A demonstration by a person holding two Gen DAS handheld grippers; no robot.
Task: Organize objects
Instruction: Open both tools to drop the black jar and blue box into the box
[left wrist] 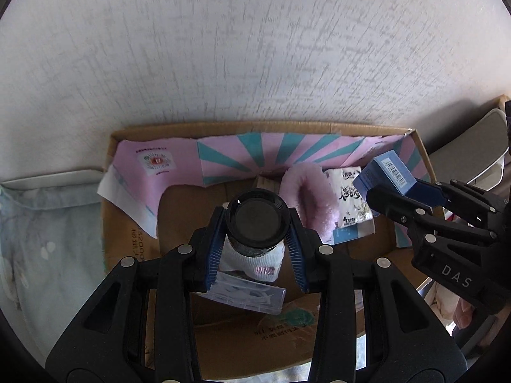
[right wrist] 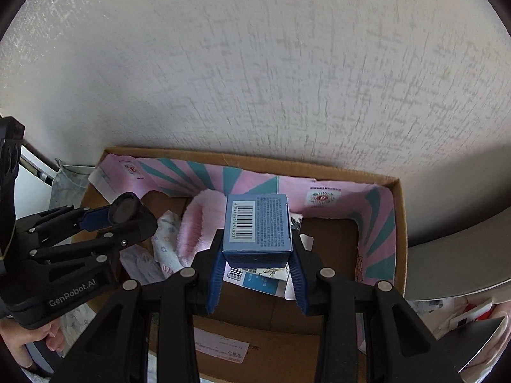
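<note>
Only the left wrist view shows the clear plastic case (left wrist: pixel 246 293) under the left hand-held gripper (left wrist: pixel 257 239); only the right wrist view shows the person's fingers (right wrist: pixel 48 338). The left hand-held gripper clamps a black round-lidded jar (left wrist: pixel 257 218), the right hand-held gripper (right wrist: pixel 257 265) a blue barcoded box (right wrist: pixel 257 226), both held above the cardboard box (right wrist: pixel 400 239). Inside lie a pink fluffy slipper (left wrist: pixel 308 198), a tissue pack (left wrist: pixel 349 204) and a white sock (left wrist: pixel 252 260).

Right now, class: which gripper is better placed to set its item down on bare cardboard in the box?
Probably the left. The left gripper holds the black jar near bare floor of the box; the right gripper holds the blue carton over packets.
</note>
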